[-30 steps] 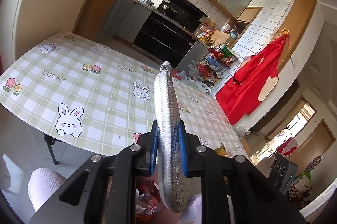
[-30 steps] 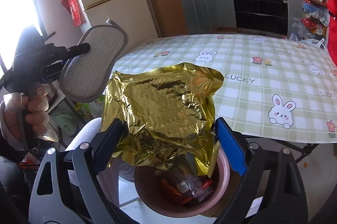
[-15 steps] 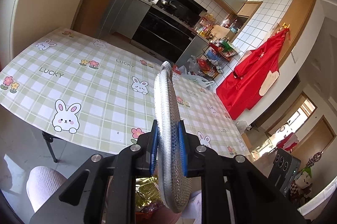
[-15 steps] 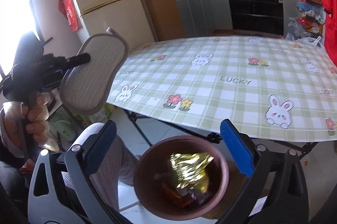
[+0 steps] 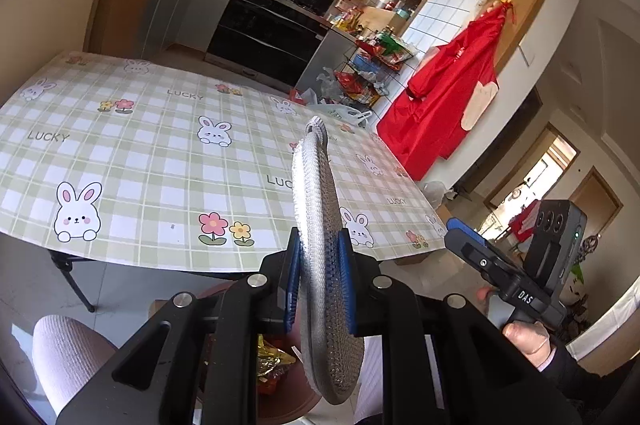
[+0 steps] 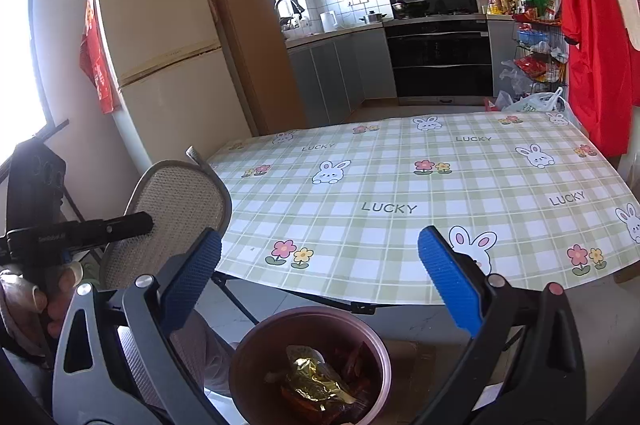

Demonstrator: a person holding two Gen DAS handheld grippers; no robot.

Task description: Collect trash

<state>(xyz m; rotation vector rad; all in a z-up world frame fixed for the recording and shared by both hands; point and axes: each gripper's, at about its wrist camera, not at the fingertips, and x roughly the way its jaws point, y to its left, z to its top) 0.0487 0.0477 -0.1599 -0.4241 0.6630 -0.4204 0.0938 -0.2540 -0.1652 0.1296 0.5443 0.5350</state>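
Between my right gripper's (image 6: 320, 239) wide-open blue pads there is nothing; it hangs above a brown bin (image 6: 256, 357) on the floor at the table's near edge. A crumpled gold wrapper (image 6: 316, 381) lies in the bin on other wrappers. My left gripper (image 5: 319, 265) is shut on a grey oval mesh pad (image 5: 316, 193), held edge-on and upright. From the right wrist, that pad (image 6: 176, 209) shows at the left, beside the table. One blue finger of the right gripper (image 5: 464, 229) shows at the right of the left wrist view. The gold wrapper (image 5: 272, 357) is partly hidden below the left fingers.
A table with a green checked rabbit cloth (image 6: 400, 185) fills the middle. Behind it stand a cream fridge (image 6: 160, 45), grey cabinets and a black oven (image 6: 440, 57). A red apron (image 6: 592, 25) hangs at the right by a cluttered rack. A person's knee (image 5: 64, 353) is beside the bin.
The gold wrapper left the right gripper's jaws and dropped into the bin; the jaws spread wider and the gripper rose. The left gripper, holding the pad, shifted toward the table.
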